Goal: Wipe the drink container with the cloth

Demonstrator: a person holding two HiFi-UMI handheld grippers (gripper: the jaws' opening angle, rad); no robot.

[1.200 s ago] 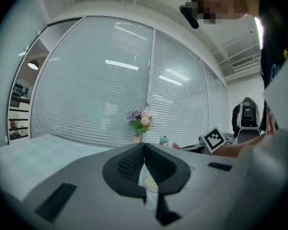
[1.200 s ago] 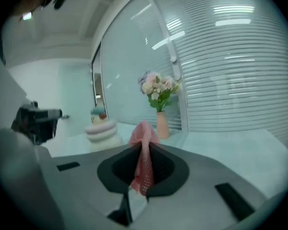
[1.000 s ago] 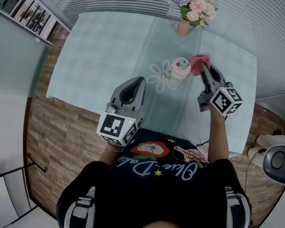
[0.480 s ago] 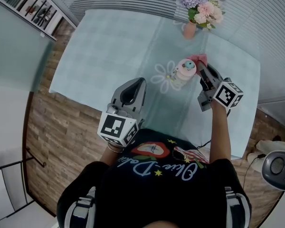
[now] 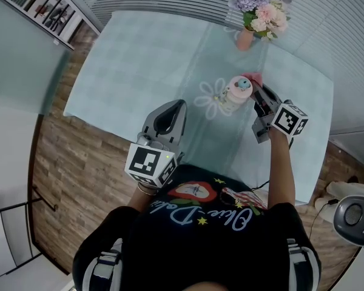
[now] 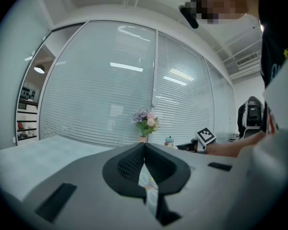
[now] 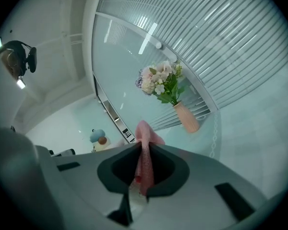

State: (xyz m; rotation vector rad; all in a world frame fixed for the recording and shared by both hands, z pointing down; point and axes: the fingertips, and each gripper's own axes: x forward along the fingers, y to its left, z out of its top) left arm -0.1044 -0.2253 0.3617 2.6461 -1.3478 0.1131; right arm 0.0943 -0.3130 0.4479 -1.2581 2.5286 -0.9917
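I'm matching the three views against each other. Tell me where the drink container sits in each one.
Head view: drink container right of centre on the table, next to the pink cloth.
Left gripper view: drink container small and far, just right of centre, right of the flower vase.
Right gripper view: drink container left of centre, left of the pink cloth.
Shared landmark: the flower vase, in all three.

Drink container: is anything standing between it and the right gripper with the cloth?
Nothing visible does. The right gripper, shut on the pink cloth, is close beside the drink container, with the cloth on the side facing it. The flower vase stands farther back, off that line.
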